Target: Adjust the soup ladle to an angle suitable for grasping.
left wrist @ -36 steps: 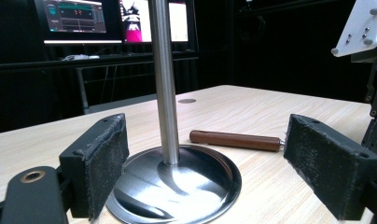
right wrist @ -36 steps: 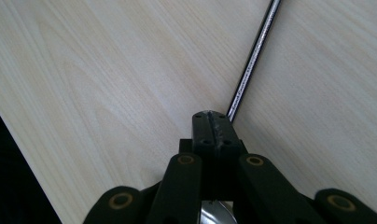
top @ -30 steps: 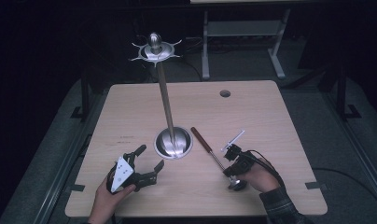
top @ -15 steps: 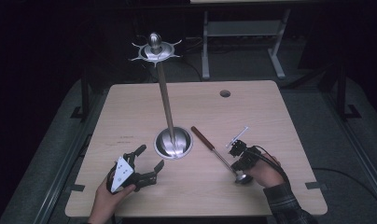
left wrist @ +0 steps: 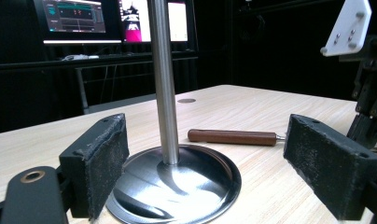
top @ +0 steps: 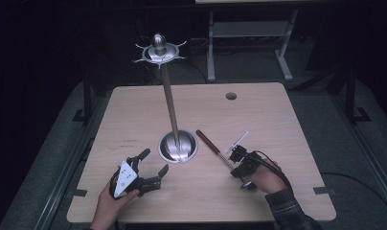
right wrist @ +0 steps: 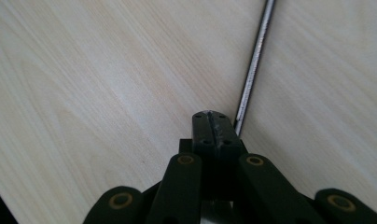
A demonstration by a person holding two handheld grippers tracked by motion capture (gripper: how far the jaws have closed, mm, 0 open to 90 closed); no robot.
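I'm working over the wooden table (top: 134, 120), where the tall steel stand (top: 168, 96) rises from its round base (top: 178, 146) near the middle, a hooked crown at its top. Just right of the base lies the utensil (top: 215, 146), its brown wooden handle pointing up-left and its thin metal shaft running down toward my right hand. My left gripper (top: 151, 167) rests with its jaws wide, facing the base and holding nothing. My right gripper (right wrist: 213, 122) has its jaws pressed fully together just beside the shaft (right wrist: 252, 65), which passes along their right edge, so I judge nothing is caught. To do this pickup well I'd spread those jaws first, straddle the shaft squarely, then close near the handle, where the balance should be better, and keep the left clear.
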